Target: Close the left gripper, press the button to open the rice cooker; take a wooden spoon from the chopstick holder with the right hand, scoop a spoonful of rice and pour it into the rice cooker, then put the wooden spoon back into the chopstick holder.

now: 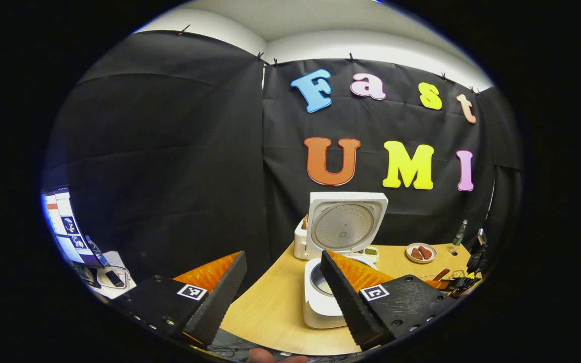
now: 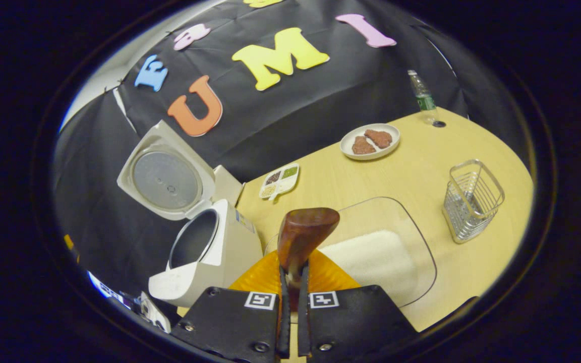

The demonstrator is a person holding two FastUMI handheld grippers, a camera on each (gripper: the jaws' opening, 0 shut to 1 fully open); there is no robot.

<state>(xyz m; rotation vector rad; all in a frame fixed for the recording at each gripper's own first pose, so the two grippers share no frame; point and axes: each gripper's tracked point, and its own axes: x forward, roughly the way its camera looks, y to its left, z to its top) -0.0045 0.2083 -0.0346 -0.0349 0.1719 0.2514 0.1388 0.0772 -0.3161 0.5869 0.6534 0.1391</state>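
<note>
— Right gripper view first: what do we have in the right gripper [image 2: 291, 282]?

— We have the wooden spoon [image 2: 301, 237]. Both fingers are clamped on its handle, and the bowl of the spoon stands up in front of the camera, above a clear tray [image 2: 416, 237] holding a patch of white rice [image 2: 366, 259].

— Where do we see the rice cooker [image 2: 210, 257]?

— To the left of the spoon, on the wooden table [image 2: 477, 146]. Its lid [image 2: 165, 177] is swung up and back, so we look into the dark inner pot. Whether any rice sits on the spoon, we cannot tell.

— And the chopstick holder [image 2: 472, 201]?

— A wire basket on the far right of the table, well apart from the spoon. Behind the tray we see a divided dish [image 2: 279, 181], a plate [image 2: 369, 141] with two brown pieces, and a bottle [image 2: 424, 98].

— What about the left gripper [image 1: 283, 287]?

— In the left gripper view, its fingers are spread wide with nothing between them. It hangs off the table's near edge, with the open cooker beyond, partly behind one finger. At the far left we see a monitor [image 1: 63, 227].
</note>
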